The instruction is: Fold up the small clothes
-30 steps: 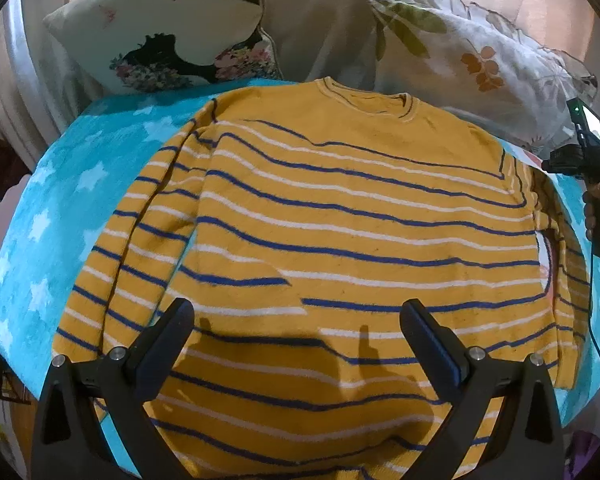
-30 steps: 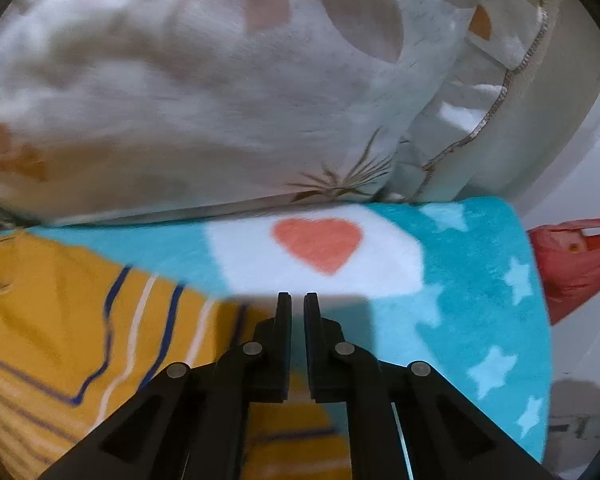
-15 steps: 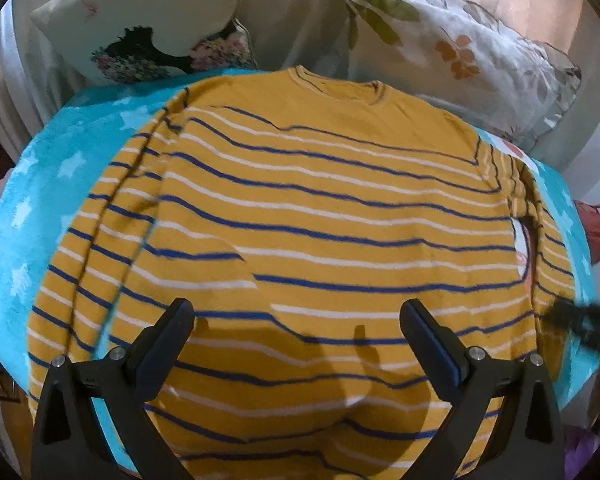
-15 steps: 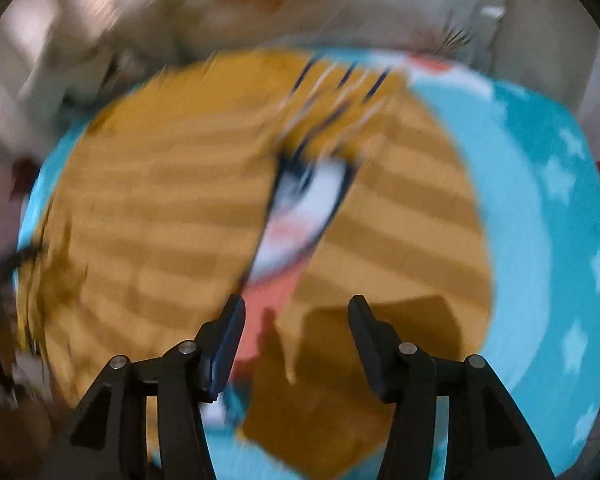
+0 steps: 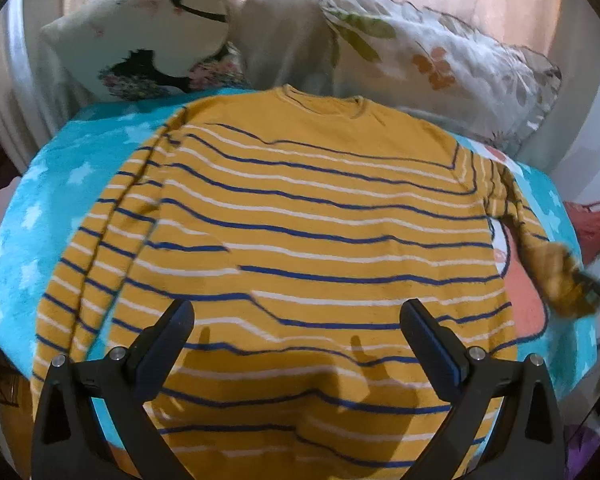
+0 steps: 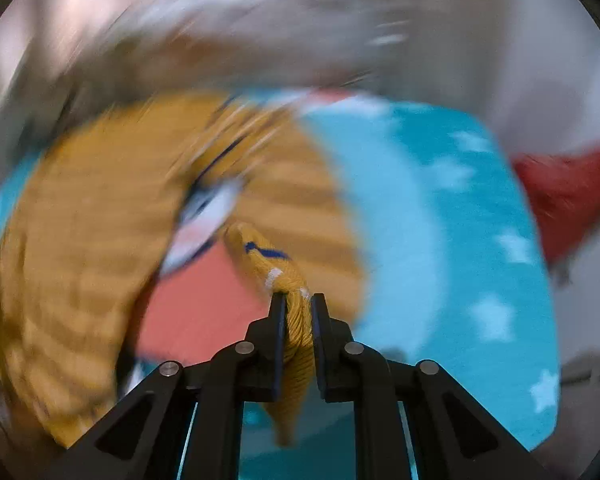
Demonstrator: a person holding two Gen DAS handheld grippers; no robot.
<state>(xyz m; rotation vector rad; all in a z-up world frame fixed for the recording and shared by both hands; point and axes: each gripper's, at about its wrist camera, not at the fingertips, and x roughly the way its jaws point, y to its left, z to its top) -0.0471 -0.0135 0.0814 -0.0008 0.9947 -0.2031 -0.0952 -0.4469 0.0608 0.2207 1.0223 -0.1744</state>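
Note:
A yellow sweater [image 5: 308, 216] with blue and white stripes lies flat, collar away from me, on a turquoise star-print blanket [image 5: 32, 216]. My left gripper [image 5: 296, 320] is open and empty, hovering over the sweater's lower body. My right gripper [image 6: 298, 300] is shut on the cuff end of the sweater's right sleeve [image 6: 284, 276]. In the left wrist view that sleeve end [image 5: 556, 276] is bunched and lifted at the right edge, with the right gripper [image 5: 596, 286] blurred beside it. The right wrist view is motion-blurred.
Two floral pillows [image 5: 440, 60] [image 5: 152, 40] lean at the back behind the collar. A red bag [image 6: 568, 192] sits off the blanket's right edge. The blanket shows a pink and white print [image 5: 520, 296] beside the sweater's right side.
My right gripper swung from the blanket's far right corner to the right sleeve, opened, then shut on the cuff and lifted it. My left gripper stayed open over the hem.

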